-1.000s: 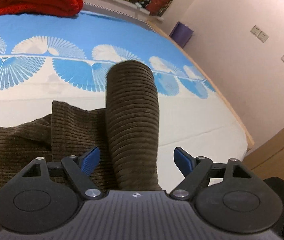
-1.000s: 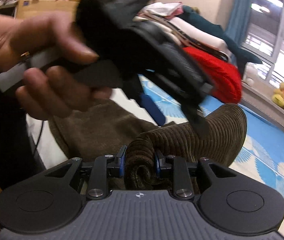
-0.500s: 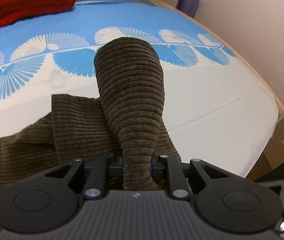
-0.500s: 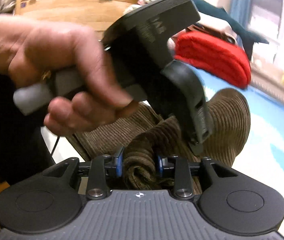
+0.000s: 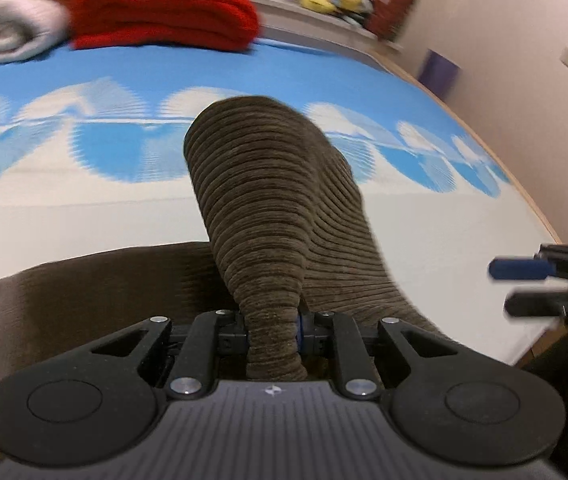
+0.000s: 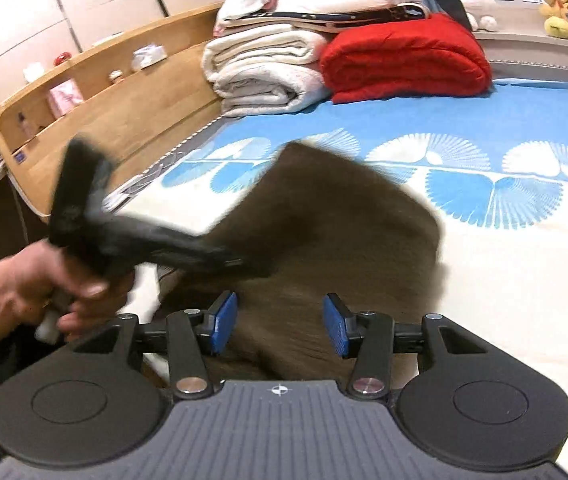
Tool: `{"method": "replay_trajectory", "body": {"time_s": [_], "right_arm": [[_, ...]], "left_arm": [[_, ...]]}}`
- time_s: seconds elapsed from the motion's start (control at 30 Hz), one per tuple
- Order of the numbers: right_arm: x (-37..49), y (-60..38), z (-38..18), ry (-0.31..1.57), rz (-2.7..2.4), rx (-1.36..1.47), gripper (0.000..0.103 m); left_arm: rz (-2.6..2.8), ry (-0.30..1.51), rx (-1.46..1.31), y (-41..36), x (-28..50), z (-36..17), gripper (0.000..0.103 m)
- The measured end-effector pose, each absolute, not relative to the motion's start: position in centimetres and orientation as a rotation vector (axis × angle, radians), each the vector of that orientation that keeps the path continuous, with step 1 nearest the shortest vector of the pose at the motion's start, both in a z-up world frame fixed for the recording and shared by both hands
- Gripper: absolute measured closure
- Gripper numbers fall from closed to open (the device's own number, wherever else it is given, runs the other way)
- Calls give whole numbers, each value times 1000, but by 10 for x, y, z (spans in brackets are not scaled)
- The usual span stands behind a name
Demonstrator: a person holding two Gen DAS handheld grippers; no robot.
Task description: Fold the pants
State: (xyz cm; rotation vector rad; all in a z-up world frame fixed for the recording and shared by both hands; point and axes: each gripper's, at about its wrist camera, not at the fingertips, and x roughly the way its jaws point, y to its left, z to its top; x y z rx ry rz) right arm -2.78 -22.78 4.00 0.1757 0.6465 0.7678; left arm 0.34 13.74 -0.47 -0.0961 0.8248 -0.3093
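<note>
Two grippers work over a bed point(image 6: 504, 280) with a blue-and-white fan-patterned sheet. The left gripper point(image 5: 271, 330) is clamped on brown corduroy pants point(image 5: 267, 200) lying on the sheet; the right gripper point(image 6: 279, 326) is opening, pads clear of the cloth. Folded white blankets point(image 6: 263, 72) and a red one point(image 6: 404, 60) sit by the wooden headboard point(image 6: 123, 104).

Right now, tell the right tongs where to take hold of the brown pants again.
Grip the free edge of the brown corduroy pants lying just ahead of the right tongs, whose jaws are opening with no pad pressing the cloth. Come from the near bed edge, low and forward: the left tongs already pinch a bunched fold, so the cloth lifts there.
</note>
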Motion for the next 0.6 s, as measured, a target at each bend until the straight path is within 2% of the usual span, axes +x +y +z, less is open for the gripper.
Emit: {"method": "replay_trajectory", "body": {"time_s": [0.07,0.1,0.23,0.43,0.53,0.6], "right_arm": [[-9,-218,43,685,718,152,34],[2,-213,43,704,686,142,32],[35,-199,18,762,619,164,32],[52,-168,-37,906,610,354,33],[57,-149,-47,926,642,333,32],[60,-140,-53,960,645,344,32]], "left_arm": [[-243,834,-145,171,-2,-5,84],[-205,838,-173,187,-4,-5,84],[-12,833,-174,241,-11,-5,85],[50,874,-232,287,-11,-12,82],[87,837,-195,292,-9,-10,57],[150,814,-211,299,-5,-9,33]]}}
